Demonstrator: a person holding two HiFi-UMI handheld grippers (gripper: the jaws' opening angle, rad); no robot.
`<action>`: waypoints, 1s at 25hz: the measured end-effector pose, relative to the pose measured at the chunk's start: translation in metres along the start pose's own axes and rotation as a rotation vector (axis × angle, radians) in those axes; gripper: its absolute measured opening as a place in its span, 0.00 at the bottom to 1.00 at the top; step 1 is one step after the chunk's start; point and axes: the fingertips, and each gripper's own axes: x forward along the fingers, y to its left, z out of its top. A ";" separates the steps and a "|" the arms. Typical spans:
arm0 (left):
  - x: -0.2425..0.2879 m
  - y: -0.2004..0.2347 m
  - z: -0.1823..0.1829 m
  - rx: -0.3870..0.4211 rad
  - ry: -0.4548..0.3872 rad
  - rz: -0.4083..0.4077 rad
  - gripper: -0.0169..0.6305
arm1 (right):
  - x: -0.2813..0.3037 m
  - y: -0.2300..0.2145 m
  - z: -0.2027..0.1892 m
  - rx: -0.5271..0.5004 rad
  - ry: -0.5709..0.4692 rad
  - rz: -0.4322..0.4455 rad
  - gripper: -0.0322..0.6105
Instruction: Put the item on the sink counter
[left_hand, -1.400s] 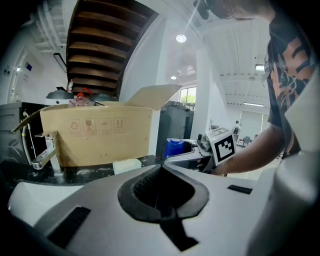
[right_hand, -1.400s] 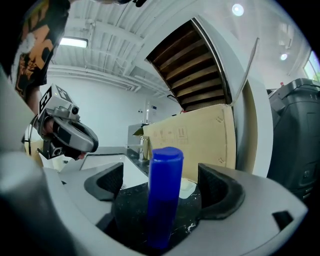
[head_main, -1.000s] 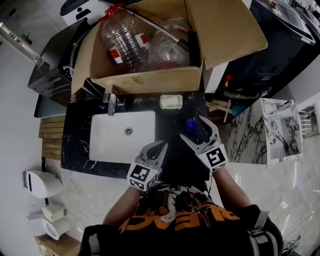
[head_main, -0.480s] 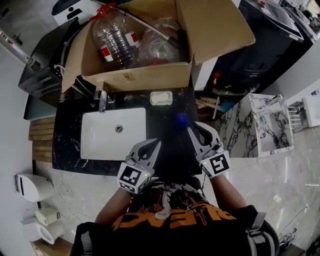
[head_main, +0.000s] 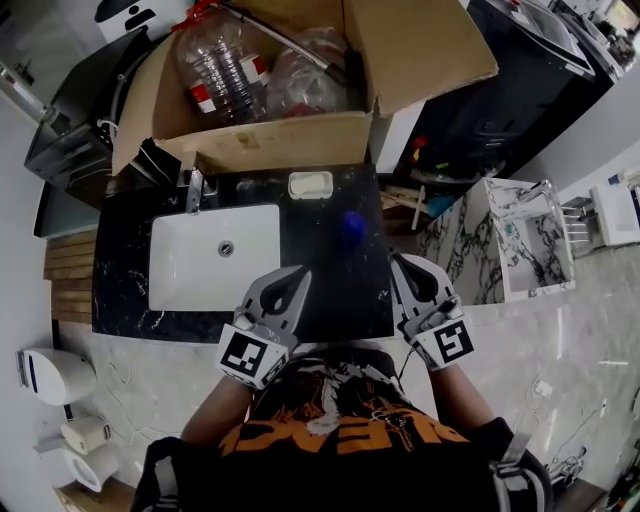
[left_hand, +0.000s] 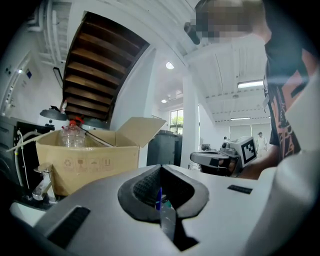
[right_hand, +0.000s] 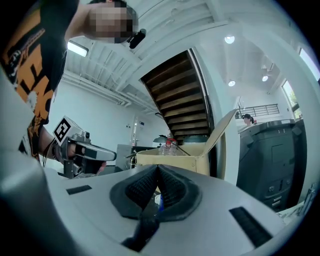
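Observation:
A small blue item (head_main: 352, 226) stands by itself on the black sink counter (head_main: 330, 290), right of the white basin (head_main: 215, 255). My right gripper (head_main: 400, 264) is drawn back toward the counter's near right corner, clear of the item, its jaws shut with nothing between them. My left gripper (head_main: 296, 277) hovers over the counter's near edge by the basin, also shut and holding nothing. In the left gripper view the pads of the left gripper (left_hand: 160, 167) meet; in the right gripper view those of the right gripper (right_hand: 158, 167) meet too.
An open cardboard box (head_main: 260, 145) with plastic bottles (head_main: 215, 70) stands behind the sink. A faucet (head_main: 192, 190) and a white soap dish (head_main: 310, 184) sit at the counter's back edge. A marble-patterned stand (head_main: 505, 245) is to the right.
The right gripper let go of the blue item, drew back toward the person and shut. The item stays on the counter. The left gripper drifted slightly back.

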 end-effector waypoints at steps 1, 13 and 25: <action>-0.002 -0.001 0.008 0.004 -0.013 0.002 0.05 | -0.006 0.001 0.005 0.007 0.000 -0.003 0.07; -0.013 0.004 0.062 0.021 -0.114 0.001 0.05 | -0.038 0.012 0.046 0.034 -0.051 -0.011 0.07; 0.000 -0.001 0.070 0.022 -0.124 -0.029 0.05 | -0.030 0.007 0.046 0.000 -0.026 -0.005 0.07</action>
